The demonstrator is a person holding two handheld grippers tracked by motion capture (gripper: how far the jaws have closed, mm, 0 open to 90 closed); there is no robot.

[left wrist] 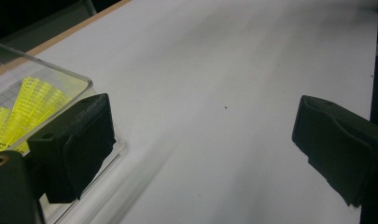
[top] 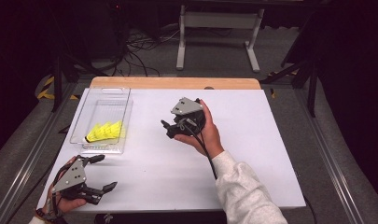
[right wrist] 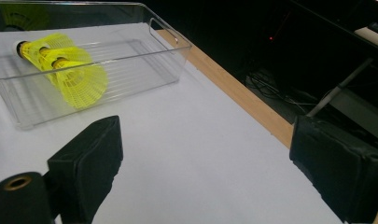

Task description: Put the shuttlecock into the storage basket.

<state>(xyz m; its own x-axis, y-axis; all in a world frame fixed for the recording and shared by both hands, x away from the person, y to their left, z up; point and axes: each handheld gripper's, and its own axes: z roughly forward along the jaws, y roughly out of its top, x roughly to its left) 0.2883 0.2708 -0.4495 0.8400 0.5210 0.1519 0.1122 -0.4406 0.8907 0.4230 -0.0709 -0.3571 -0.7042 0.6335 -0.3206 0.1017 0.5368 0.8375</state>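
Observation:
A clear plastic bin [top: 113, 95] lies on the left of the white table, with a stack of yellow shuttlecocks [top: 105, 132] on its side at the near end. My left gripper [top: 104, 172] rests at the table's front left corner, just short of the bin, open and empty. In the left gripper view, the left gripper [left wrist: 205, 135] has one jaw beside the bin's corner [left wrist: 81, 80], and the shuttlecocks [left wrist: 30, 100] show through the wall. My right gripper [top: 167, 129], mid-table, points left toward the bin. Seen in its own view, the right gripper [right wrist: 205, 154] is open and empty, facing the bin [right wrist: 170, 44] and shuttlecocks [right wrist: 67, 70].
The white tabletop [top: 252, 140] has bare room at the middle and right. A wooden strip [top: 177, 83] runs along its far edge. Beyond it, a white metal stand [top: 219, 28] and cables [top: 140, 46] sit on the dark floor.

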